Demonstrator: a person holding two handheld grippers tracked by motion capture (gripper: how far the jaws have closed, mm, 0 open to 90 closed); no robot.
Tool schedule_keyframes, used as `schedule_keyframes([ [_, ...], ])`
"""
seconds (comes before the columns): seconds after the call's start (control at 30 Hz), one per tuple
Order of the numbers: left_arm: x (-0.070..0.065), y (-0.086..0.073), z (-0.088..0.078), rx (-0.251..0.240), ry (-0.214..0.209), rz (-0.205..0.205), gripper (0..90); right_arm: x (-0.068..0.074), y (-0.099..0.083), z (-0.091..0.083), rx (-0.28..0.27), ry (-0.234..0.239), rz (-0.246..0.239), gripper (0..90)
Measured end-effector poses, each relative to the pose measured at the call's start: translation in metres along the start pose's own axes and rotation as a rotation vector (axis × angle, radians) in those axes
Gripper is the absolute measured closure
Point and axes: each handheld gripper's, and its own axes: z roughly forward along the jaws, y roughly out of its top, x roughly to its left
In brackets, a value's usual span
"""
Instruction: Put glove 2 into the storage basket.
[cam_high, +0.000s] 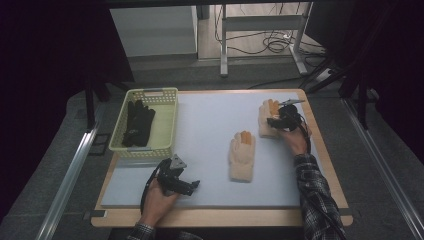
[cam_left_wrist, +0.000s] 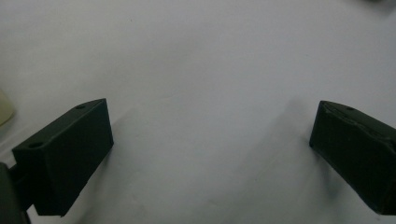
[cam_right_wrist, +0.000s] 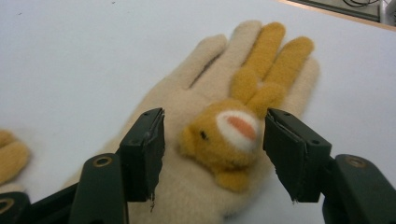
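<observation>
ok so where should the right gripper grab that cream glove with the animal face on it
Probably across the palm, from above. The cream glove lies flat on the white mat, fingers pointing away from the right gripper, so there is no edge to slide under. The raised orange animal face sits between the open jaws; closing there should bunch the soft fabric and give a firm pinch.

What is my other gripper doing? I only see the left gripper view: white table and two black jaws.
Observer: The right gripper hangs open over a cream glove, with one jaw on each side of its plush animal face.
Operator: Is there another glove like it?
Observer: Yes, a matching glove lies flat mid-table.
Operator: Anything else up there?
Observer: A yellow basket at the far left corner holds black gloves.
</observation>
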Motion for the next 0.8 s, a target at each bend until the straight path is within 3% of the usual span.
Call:
schedule_keyframes([
  [0.2,0.0,0.0,0.0,0.0,0.0,0.0,0.0,-0.004,0.0,0.011,0.017,-0.016,0.003,38.7],
  [0.4,0.0,0.0,0.0,0.0,0.0,0.0,0.0,-0.002,-0.002,0.015,0.03,-0.023,0.024,56.8],
  [0.57,0.0,0.0,0.0,0.0,0.0,0.0,0.0,0.0,-0.001,0.011,0.04,-0.016,0.024,60.7],
  [0.8,0.0,0.0,0.0,0.0,0.0,-0.001,0.0,0.001,0.001,-0.011,-0.01,0.037,0.061,60.8],
])
